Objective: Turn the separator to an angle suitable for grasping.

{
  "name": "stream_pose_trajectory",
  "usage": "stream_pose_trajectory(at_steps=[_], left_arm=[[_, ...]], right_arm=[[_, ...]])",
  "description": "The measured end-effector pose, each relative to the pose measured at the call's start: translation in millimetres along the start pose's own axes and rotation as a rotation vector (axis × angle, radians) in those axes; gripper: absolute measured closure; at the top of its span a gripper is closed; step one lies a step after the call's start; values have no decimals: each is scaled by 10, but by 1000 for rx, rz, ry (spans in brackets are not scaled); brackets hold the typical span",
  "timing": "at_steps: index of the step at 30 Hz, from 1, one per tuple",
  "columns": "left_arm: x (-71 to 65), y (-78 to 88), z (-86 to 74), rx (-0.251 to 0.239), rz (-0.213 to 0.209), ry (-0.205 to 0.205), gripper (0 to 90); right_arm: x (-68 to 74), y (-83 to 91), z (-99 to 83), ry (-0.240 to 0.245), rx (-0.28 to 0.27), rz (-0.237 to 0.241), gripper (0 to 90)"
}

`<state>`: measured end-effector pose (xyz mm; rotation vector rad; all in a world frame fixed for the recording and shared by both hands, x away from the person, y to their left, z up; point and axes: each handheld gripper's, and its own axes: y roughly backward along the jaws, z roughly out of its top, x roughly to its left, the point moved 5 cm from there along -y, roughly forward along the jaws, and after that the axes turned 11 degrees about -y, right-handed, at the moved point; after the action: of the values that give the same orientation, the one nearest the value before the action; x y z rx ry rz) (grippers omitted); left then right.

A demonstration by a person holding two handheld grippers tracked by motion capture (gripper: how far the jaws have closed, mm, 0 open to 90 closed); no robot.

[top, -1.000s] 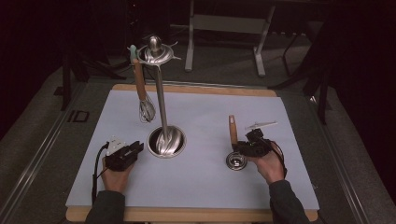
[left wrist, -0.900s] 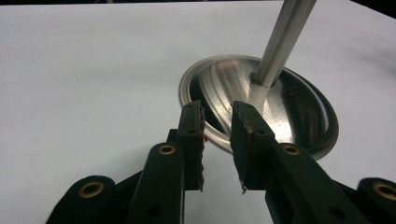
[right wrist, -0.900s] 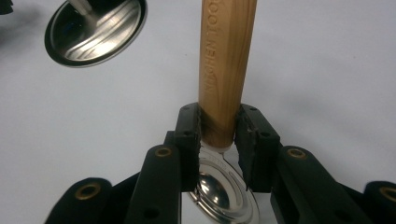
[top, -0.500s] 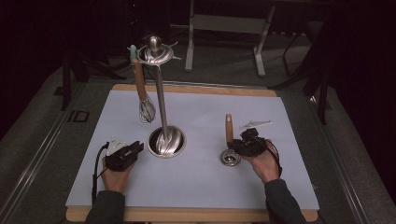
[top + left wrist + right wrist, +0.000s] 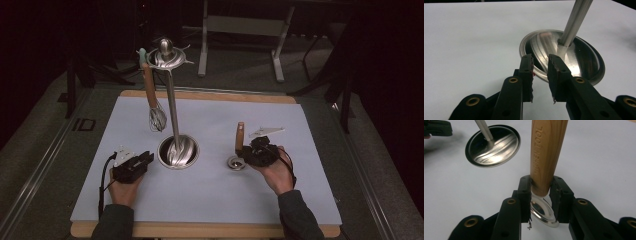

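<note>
1. Right gripper [image 5: 541,195]: closed on the wooden-handled utensil [image 5: 546,152], clamped at the foot of the handle just above its round metal head [image 5: 543,213]. In the high view the utensil [image 5: 239,142] is seen standing upright over the white mat [image 5: 300,200], right of the stand.
2. Left gripper [image 5: 540,75]: jaws parted, nothing between them, held just beside the stand's dished base [image 5: 584,62].
3. Stand [image 5: 171,100]: a tall pole with a hook crown at the top; a whisk [image 5: 152,100] is already hung from it.
4. Risk, slip: the handle is tapered and smooth, so it could be lost from the pads if it is tilted for hanging.
5. Risk, tipping: the stand could be knocked over if the pole is struck, since the base is not being steadied.
6. Risk, collision: the whisk could be dislodged if the neighbouring hook is approached carelessly.
7. Risk, missed hook: the loop end is far from the grip, so aim is judged difficult.
</note>
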<state>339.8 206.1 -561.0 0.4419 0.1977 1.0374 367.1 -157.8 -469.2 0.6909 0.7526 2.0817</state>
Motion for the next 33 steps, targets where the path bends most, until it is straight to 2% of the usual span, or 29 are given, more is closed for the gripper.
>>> stream_pose_trajectory(at_steps=[21, 33], left_arm=[[-8, -1, 1, 3, 3, -10, 744], [-8, -5, 1, 6, 2, -10, 743]], right_arm=[[220, 30, 165, 78, -68, 21, 710], [303, 31, 224, 106, -73, 26, 710]])
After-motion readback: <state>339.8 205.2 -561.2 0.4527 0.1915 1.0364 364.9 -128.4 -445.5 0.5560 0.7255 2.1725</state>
